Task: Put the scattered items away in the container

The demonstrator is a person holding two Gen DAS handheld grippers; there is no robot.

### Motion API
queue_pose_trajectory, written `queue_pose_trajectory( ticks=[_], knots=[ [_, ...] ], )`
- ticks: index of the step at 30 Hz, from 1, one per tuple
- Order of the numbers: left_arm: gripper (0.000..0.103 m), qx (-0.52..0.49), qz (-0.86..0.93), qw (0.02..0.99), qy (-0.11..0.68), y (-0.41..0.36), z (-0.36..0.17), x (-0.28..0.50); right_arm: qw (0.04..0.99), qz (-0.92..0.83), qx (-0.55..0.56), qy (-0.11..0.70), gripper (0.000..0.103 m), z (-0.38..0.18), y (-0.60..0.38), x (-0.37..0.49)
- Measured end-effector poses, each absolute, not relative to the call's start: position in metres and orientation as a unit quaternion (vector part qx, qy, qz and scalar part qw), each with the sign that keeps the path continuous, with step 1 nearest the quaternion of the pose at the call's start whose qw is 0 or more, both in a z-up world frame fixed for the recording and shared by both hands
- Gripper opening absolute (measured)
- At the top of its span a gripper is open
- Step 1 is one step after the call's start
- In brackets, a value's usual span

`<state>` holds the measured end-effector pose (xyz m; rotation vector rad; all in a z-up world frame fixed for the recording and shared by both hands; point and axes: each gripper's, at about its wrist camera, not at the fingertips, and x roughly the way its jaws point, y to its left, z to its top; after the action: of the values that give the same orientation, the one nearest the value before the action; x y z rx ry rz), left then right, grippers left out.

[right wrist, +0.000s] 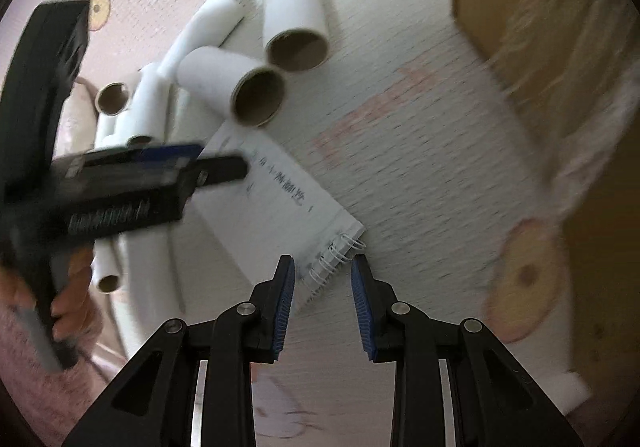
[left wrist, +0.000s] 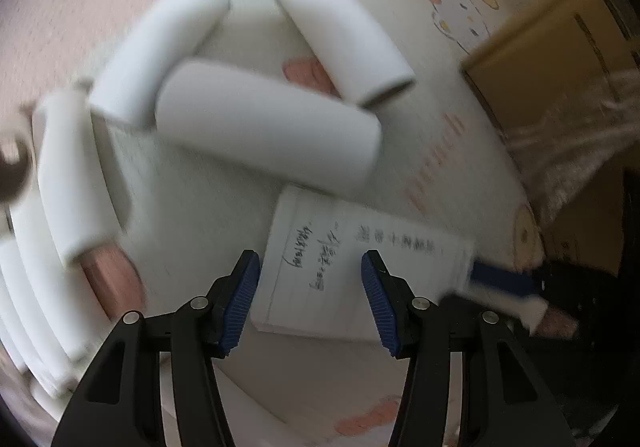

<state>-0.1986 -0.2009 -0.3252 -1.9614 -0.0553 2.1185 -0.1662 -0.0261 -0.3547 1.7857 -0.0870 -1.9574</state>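
Right fingers (right wrist: 283, 299) apart, straddling the notepad's (right wrist: 276, 203) spiral corner without pressing; left gripper (left wrist: 310, 299) also wide, hovering over the same pad. Pad flat on the mat (right wrist: 400, 167), long axis running from the right gripper (right wrist: 323, 301) toward the rolls (right wrist: 256, 91). Probably nearer: right.

Rolls, white, cardboard core: three large ones lie loose, at 11 o'clock (left wrist: 160, 47), 12 o'clock (left wrist: 344, 35) and centre (left wrist: 268, 135). More rolls are stacked at 9 o'clock (left wrist: 68, 175); at least four, exact number unclear through blur.
Notepad, spiral-bound, handwritten: one (left wrist: 352, 263), 6 o'clock.
Cardboard box: one (left wrist: 560, 59), 3 o'clock.
Grippers: two, left (left wrist: 311, 299) and right (right wrist: 323, 303).
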Motion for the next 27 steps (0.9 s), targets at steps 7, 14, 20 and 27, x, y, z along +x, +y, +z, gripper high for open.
queue_pose_trajectory(
  ticks=[7,14,20,27],
  knots=[
    [0.057,-0.662,0.740,0.076,-0.086,-0.228,-0.328,-0.146,0.260,-0.707,0.653,-0.075,0.041,-0.359,-0.015,-0.169],
    [0.057,-0.643,0.755,0.056,-0.112,-0.239,-0.326,-0.140,0.267,-0.705,0.653,-0.072,0.041,-0.359,-0.024,-0.155],
    [0.058,-0.615,0.782,0.058,-0.080,-0.203,-0.325,-0.145,0.273,-0.716,0.632,-0.117,0.041,-0.368,-0.027,-0.158],
    [0.054,-0.599,0.795,0.048,-0.085,-0.201,-0.325,-0.150,0.278,-0.722,0.623,-0.119,0.041,-0.366,-0.021,-0.164]
  ],
)
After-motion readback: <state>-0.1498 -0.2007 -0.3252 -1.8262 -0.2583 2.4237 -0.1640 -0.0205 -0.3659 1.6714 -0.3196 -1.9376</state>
